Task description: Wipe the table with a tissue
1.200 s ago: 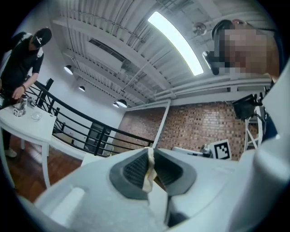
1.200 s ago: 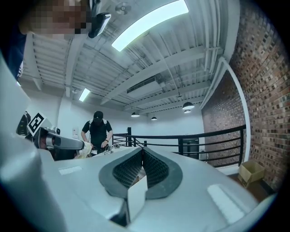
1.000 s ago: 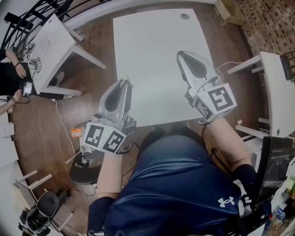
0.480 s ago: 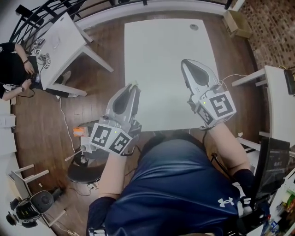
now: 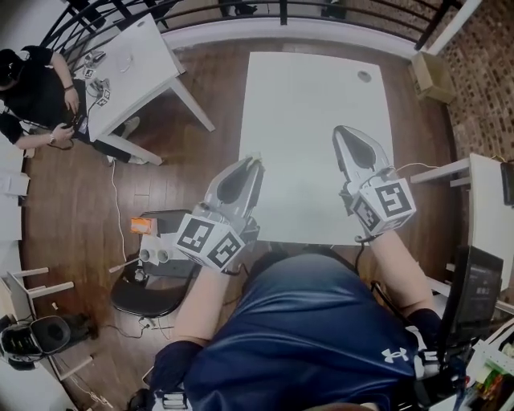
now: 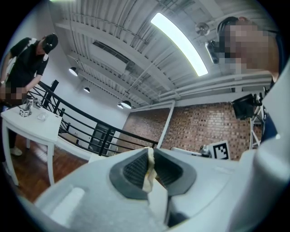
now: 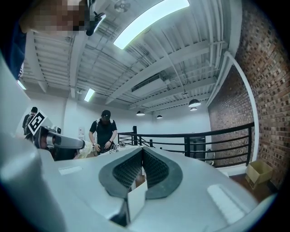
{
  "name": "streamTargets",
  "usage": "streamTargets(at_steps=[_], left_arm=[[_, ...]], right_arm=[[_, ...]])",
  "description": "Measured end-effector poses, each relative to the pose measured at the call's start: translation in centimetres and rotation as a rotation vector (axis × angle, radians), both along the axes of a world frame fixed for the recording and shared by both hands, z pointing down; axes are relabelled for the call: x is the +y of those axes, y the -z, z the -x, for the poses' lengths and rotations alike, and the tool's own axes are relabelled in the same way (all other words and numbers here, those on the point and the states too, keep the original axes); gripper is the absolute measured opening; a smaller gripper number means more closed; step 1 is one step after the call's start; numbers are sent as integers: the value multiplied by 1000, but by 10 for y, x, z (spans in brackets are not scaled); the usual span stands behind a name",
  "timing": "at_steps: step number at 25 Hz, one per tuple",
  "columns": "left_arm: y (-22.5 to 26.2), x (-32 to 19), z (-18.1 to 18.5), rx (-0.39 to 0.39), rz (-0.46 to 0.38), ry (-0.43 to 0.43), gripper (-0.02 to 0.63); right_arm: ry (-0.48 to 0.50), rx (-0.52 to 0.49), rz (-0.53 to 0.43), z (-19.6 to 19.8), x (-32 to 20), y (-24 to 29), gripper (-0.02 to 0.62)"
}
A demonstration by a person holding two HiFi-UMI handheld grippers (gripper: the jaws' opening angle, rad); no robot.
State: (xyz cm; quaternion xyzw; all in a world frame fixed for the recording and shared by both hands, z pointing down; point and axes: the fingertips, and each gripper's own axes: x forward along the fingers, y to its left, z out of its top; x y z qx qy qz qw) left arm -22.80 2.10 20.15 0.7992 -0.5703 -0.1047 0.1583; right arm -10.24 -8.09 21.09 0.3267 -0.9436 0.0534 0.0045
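The white table [image 5: 313, 96] lies in front of me in the head view, its top bare. My left gripper [image 5: 255, 159] hovers over the table's near left edge, tilted upward. In the left gripper view it [image 6: 151, 150] is shut on a thin, cream-coloured tissue [image 6: 147, 171] that is pinched upright between the dark pads [image 6: 133, 171]. My right gripper [image 5: 342, 130] is held over the near right part of the table. In the right gripper view it [image 7: 142, 150] points up toward the ceiling, and its ribbed pads [image 7: 128, 170] meet with nothing between them.
A second white table [image 5: 132, 60] stands at the far left, with a person in black [image 5: 36, 88] beside it. A dark chair [image 5: 148, 285] sits at my near left. A cardboard box [image 5: 434, 76] and a white desk [image 5: 490, 209] are on the right. A black railing [image 5: 281, 12] runs along the far side.
The head view has swung, so the table and both grippers now sit further right and lower in the picture. Both grippers keep their pose over the table's near edge, still shut.
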Motion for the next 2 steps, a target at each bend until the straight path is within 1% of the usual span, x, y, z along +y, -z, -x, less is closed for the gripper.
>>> streamTargets(at_steps=[2], left_arm=[[-3, 4, 1, 9, -1, 2, 34]], right_arm=[[-21, 9, 32, -3, 3, -2, 11]])
